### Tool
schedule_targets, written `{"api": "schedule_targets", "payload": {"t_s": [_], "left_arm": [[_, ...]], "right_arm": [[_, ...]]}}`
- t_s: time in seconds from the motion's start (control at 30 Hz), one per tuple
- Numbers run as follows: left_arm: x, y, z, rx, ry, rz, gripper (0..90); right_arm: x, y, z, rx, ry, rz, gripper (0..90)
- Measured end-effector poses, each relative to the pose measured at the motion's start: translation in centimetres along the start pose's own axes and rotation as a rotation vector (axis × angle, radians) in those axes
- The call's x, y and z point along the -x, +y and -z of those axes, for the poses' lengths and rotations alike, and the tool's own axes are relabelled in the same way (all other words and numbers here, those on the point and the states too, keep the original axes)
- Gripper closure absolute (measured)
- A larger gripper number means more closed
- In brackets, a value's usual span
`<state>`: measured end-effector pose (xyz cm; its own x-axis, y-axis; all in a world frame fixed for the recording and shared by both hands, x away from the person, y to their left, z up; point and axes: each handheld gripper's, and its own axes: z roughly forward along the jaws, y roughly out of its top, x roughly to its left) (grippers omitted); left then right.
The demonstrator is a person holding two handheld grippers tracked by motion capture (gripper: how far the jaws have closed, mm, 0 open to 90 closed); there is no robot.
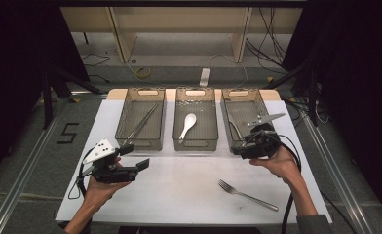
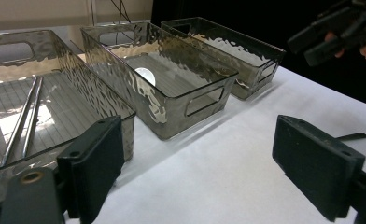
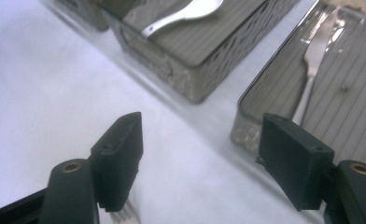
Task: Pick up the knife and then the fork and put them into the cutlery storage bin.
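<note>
Three clear grey bins stand in a row at the back of the white table (image 1: 179, 180). The left bin (image 1: 123, 117) holds a pair of metal chopsticks (image 1: 143, 122). A white spoon (image 1: 188, 124) lies in the middle bin (image 1: 176, 122). Inside the right bin (image 1: 264, 105) lies a fork (image 3: 314, 56). A second metal fork (image 1: 247, 194) rests on the table at the front right. My left gripper (image 1: 135, 157) hovers open and empty before the left bin. My right gripper (image 1: 238, 146) is open and empty at the right bin's near corner, above the table.
The table's front edge lies near both forearms. Beyond the bins, the floor carries cables, a power strip (image 1: 204, 77) and wooden shelf legs. A metal rail (image 1: 333, 165) runs along the table's right side.
</note>
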<state>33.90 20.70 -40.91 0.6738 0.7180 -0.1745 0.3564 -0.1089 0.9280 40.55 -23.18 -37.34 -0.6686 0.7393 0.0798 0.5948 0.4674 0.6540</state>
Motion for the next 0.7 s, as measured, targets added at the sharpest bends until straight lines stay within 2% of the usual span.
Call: {"api": "schedule_targets", "payload": {"t_s": [0.03, 0.2, 0.3, 0.5, 0.7], "left_arm": [[0.0, 0.0, 0.0, -0.001, 0.0, -0.001, 16.1], [0.0, 0.0, 0.0, 0.0, 0.0, -0.005, 16.1], [0.0, 0.0, 0.1, 0.001, -0.001, -0.008, 16.1], [0.1, 0.0, 0.1, -0.001, -0.002, -0.015, 16.1], [0.2, 0.0, 0.0, -0.002, 0.0, -0.02, 16.1]], "right_arm": [[-0.1, -0.4, -0.1, 0.002, 0.004, 0.006, 31.4], [-0.8, -1.8, -0.4, -0.053, 0.006, 0.025, 30.2], [-1.2, -2.3, -0.5, -0.098, -0.013, 0.044, 30.2], [-1.6, -3.4, -0.4, -0.142, -0.013, 0.06, 31.4], [-2.4, -4.4, -0.5, -0.212, -0.016, 0.08, 32.1]]}}
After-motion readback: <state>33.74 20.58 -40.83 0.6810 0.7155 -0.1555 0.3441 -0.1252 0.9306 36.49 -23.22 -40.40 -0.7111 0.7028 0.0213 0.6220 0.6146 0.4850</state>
